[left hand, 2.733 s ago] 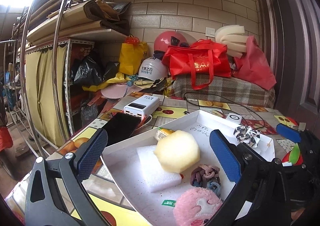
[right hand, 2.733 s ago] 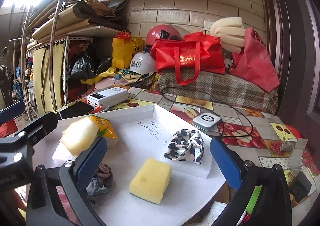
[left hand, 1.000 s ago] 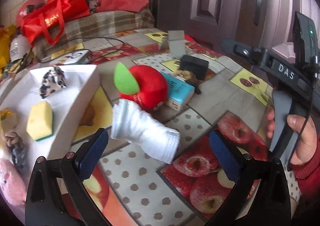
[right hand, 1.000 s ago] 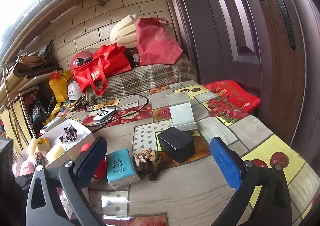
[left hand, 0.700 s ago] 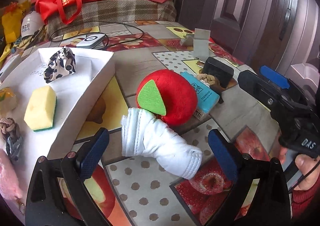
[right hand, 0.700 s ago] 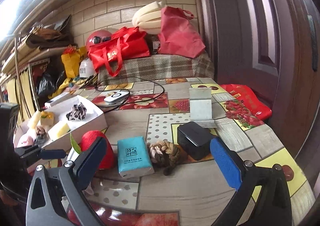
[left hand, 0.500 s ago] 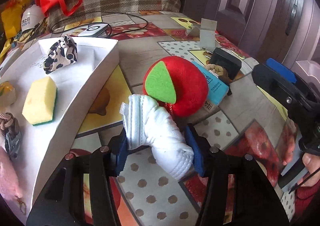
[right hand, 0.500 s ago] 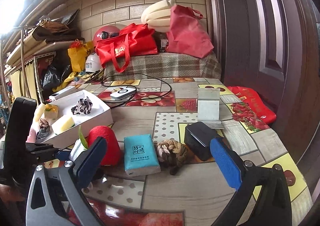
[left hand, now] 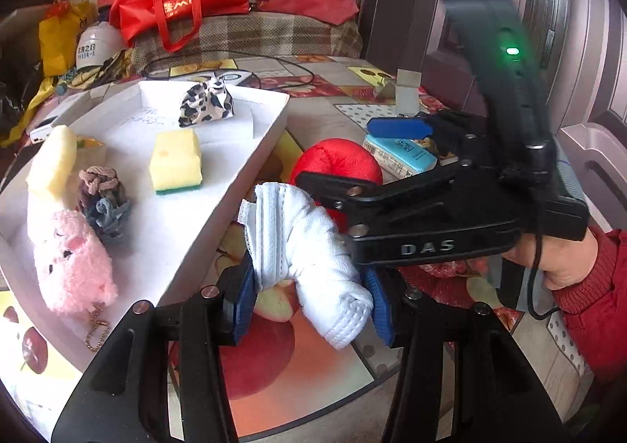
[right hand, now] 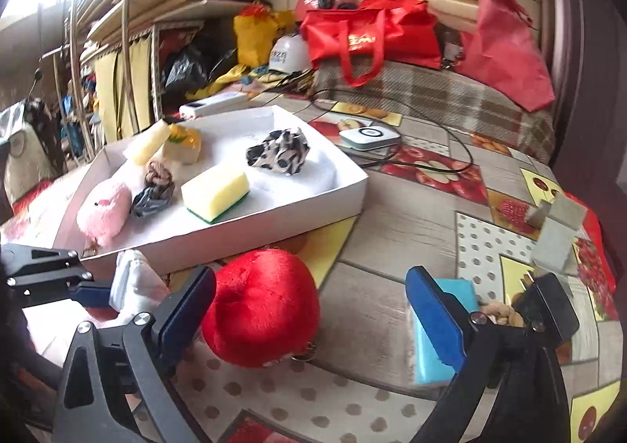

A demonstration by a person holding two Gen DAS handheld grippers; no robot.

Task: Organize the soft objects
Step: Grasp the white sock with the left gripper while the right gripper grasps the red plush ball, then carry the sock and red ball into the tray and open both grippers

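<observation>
1. The left gripper (left hand: 309, 286) has its jaws pinching the rolled white sock (left hand: 305, 247), which lies on the desk (left hand: 313, 372) just beside the white tray (left hand: 219, 184), touching the red plush apple (right hand: 260, 306).
2. The right gripper (right hand: 309, 310) has just been closing a little, but its jaws stand spread, with the apple between them; the left pad looks close to it, and no squeeze shows.
3. Step in hand, as I judge it: two pickups at once, the sock gripped, the apple about to be.
4. The tray already carries a sponge (left hand: 176, 161), a pink plush toy (left hand: 72, 263), hair ties (left hand: 104, 204) and a spotted cloth (left hand: 205, 102).
5. Next move likely calls for lifting the sock over the tray wall onto bare tray floor.
6. The right jaws would need to close on the apple, clear of the blue tissue pack (right hand: 443, 337) beside it.
</observation>
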